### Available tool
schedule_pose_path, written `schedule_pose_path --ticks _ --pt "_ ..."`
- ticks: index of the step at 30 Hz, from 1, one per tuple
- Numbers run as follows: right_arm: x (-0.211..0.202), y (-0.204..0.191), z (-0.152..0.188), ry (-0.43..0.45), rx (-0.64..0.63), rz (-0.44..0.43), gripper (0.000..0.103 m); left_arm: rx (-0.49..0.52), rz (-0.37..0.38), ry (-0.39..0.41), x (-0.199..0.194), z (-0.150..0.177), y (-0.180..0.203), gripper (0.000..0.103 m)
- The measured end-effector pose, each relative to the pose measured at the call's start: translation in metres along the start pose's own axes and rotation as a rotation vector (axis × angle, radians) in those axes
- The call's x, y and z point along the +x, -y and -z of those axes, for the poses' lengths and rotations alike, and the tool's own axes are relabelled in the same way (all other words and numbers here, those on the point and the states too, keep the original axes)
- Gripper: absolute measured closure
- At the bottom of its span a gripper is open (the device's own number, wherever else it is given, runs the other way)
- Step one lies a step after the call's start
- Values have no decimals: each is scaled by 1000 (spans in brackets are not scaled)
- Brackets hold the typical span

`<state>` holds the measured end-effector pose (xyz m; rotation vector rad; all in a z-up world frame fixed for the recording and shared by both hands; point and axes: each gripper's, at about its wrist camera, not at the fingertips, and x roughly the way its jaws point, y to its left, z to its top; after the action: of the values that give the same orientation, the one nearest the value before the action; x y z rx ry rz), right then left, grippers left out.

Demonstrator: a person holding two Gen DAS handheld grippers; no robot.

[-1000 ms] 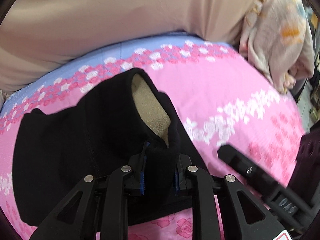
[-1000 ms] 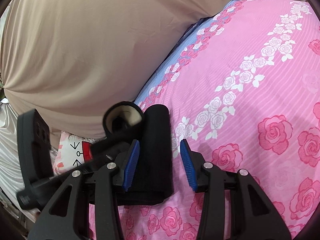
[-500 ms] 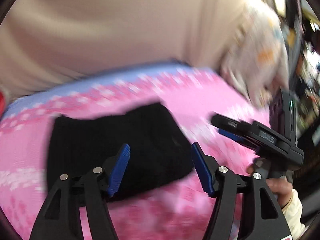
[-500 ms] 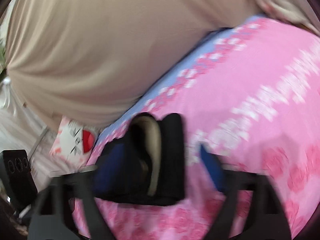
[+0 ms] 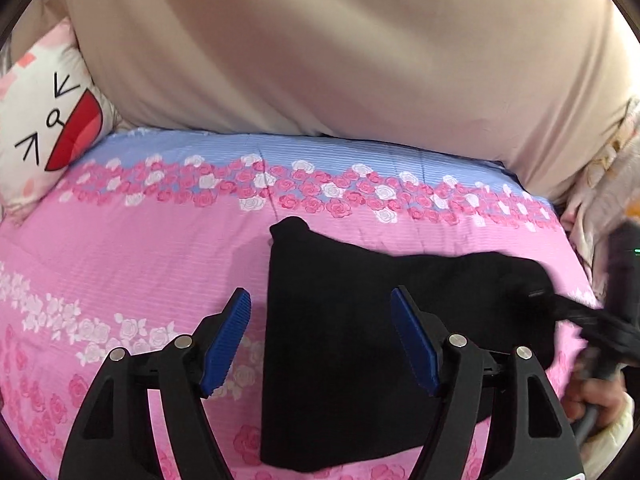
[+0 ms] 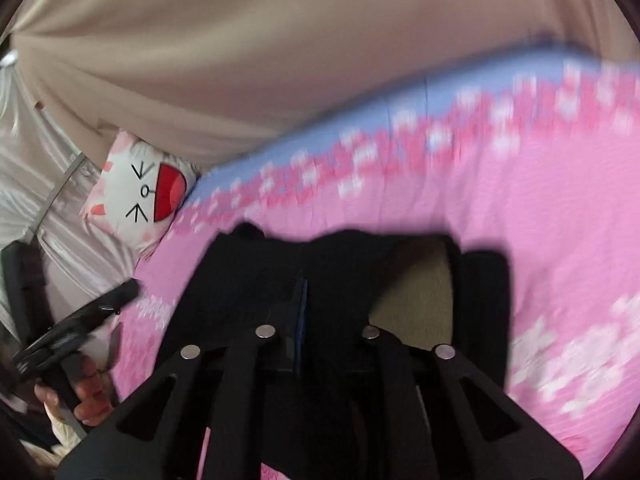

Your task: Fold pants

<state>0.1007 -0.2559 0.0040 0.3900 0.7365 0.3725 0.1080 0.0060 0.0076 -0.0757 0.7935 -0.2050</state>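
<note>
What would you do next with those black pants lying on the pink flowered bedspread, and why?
Probably carry the pinched edge across to the far side. The right hand-held gripper is shut on the black fleece-lined pants, whose tan lining gapes open, while the left hand-held gripper hovers open, so one more fold looks likely.

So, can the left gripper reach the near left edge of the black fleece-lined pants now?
Probably yes: the left gripper is open, hovering over that edge of the black fleece-lined pants, nothing between. The right gripper grips the far side.
</note>
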Motion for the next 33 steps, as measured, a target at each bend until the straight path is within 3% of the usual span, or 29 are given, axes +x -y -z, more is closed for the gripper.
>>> schedule_pose_path --ticks 3,4,5,6,8,9,12,14,17,19,21,22,23,25,27,29,31,33 --pt "-18 8 -4 31 -29 92 95 22 11 -25 11 4 3 24" --pt "-6 25 1 -16 -14 147 95 43 -3 -37 21 8 6 23" --pt "18 51 13 -115 24 189 94 57 -19 -53 31 12 8 23" --pt "26 65 21 -141 54 205 89 68 -39 -73 41 16 11 23" --pt "12 86 27 -89 210 85 85 53 -28 -115 57 23 10 23" --pt "1 88 25 -66 243 78 85 33 -32 -121 57 25 7 23" --pt "-54 67 13 85 169 220 83 15 -23 -78 40 15 0 24" --pt "-70 45 4 120 107 222 83 17 4 -21 21 2 4 24" --pt "-43 9 -2 24 21 122 83 42 64 -2 18 -10 26 19" --pt "-3 0 10 -90 -38 125 83 88 79 -54 43 -10 46 17" --pt "33 4 33 -213 -91 186 83 117 -4 -118 72 -1 51 17" --pt "38 10 44 -228 -106 188 87 127 -68 -140 86 6 46 17" --pt "33 19 50 -187 -92 146 89 115 -82 -162 97 13 36 15" --pt "18 26 51 -176 -6 126 95 17 27 -223 108 20 12 14" --pt "-4 5 51 -135 -42 74 89 -70 89 -243 106 21 -6 14" --pt "0 -20 64 -174 -168 90 89 -67 76 -221 101 19 -8 14" --pt "19 -18 85 -252 -248 182 93 -29 47 -218 104 20 -4 13" --pt "12 -13 88 -225 -206 159 94 -9 52 -219 106 22 -3 11"
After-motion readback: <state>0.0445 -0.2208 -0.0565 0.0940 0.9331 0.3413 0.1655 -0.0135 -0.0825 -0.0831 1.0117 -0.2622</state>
